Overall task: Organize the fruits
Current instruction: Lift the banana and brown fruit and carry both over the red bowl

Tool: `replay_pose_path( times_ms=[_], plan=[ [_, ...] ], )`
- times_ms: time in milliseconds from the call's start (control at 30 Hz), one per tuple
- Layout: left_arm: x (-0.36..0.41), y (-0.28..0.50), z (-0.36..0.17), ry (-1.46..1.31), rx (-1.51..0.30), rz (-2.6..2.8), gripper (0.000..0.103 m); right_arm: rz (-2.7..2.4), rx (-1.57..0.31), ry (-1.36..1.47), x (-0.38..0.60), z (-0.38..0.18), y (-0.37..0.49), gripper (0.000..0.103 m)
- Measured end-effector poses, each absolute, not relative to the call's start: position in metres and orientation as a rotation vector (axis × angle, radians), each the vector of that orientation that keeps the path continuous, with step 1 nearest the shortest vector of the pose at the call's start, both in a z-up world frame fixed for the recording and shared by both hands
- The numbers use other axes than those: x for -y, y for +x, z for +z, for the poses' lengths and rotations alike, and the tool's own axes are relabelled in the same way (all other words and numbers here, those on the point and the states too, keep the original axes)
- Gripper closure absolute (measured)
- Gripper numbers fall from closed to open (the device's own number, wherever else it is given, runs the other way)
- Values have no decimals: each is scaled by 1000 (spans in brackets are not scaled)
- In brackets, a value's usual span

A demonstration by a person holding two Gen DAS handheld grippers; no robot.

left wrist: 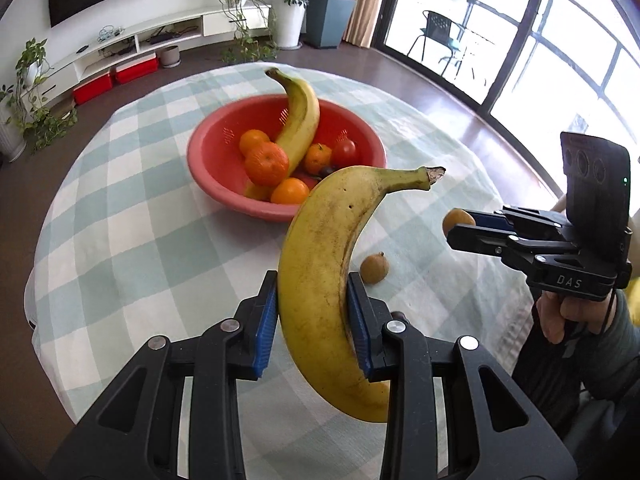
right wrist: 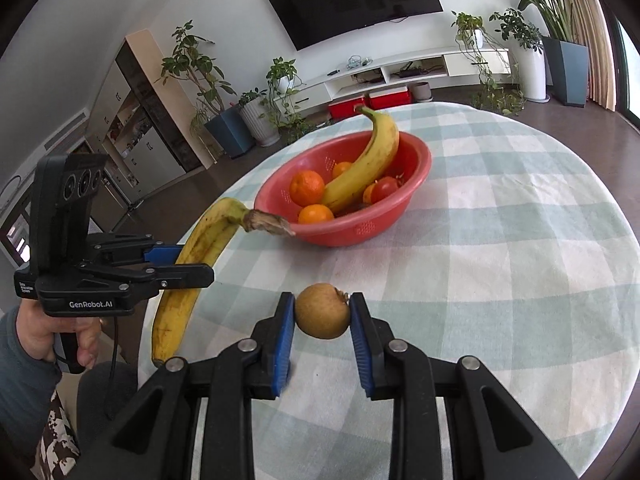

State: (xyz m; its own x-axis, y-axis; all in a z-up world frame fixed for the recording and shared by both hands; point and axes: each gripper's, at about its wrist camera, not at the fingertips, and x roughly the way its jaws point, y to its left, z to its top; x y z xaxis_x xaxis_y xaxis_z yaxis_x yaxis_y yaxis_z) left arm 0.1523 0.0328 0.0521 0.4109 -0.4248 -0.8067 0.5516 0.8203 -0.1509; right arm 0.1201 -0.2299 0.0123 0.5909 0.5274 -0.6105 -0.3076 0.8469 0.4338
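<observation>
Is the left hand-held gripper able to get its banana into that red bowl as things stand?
Probably yes. The left hand-held gripper is shut on the banana, held up off the checked tablecloth. The red bowl sits just ahead with nothing between; another banana and oranges already fill part of it.

"DAS" stands in pale letters on the black body of the right gripper (left wrist: 460,226); "GenRobot.AI" stands in white on the body of the left gripper (right wrist: 182,262); a small white label beside it is too small to read.
</observation>
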Motion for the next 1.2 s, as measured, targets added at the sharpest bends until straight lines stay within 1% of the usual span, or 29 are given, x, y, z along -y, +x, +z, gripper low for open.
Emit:
replay_pose_path(
  times_ms=[200, 367, 533, 733, 1000, 1200],
  plan=[
    [-46, 192, 97, 70, -887, -597, 73, 489, -768, 254, 227, 51, 153, 73],
    [-32, 239, 106, 64, -890, -566, 73, 455, -794, 175, 207, 56, 195, 73],
    [-15, 281, 85, 48, -935, -526, 73, 422, -842, 127, 190, 40, 223, 73],
    [-3, 311, 53, 44, -978, -505, 73, 398, -862, 91, 182, 26, 238, 73],
    [7, 318, 27, 95, -975, -463, 72, 373, -911, 62, 176, 3, 254, 73],
    [9, 317, 22, 98, -964, -441, 72, 362, -914, 44, 169, -5, 257, 73]
  ],
)
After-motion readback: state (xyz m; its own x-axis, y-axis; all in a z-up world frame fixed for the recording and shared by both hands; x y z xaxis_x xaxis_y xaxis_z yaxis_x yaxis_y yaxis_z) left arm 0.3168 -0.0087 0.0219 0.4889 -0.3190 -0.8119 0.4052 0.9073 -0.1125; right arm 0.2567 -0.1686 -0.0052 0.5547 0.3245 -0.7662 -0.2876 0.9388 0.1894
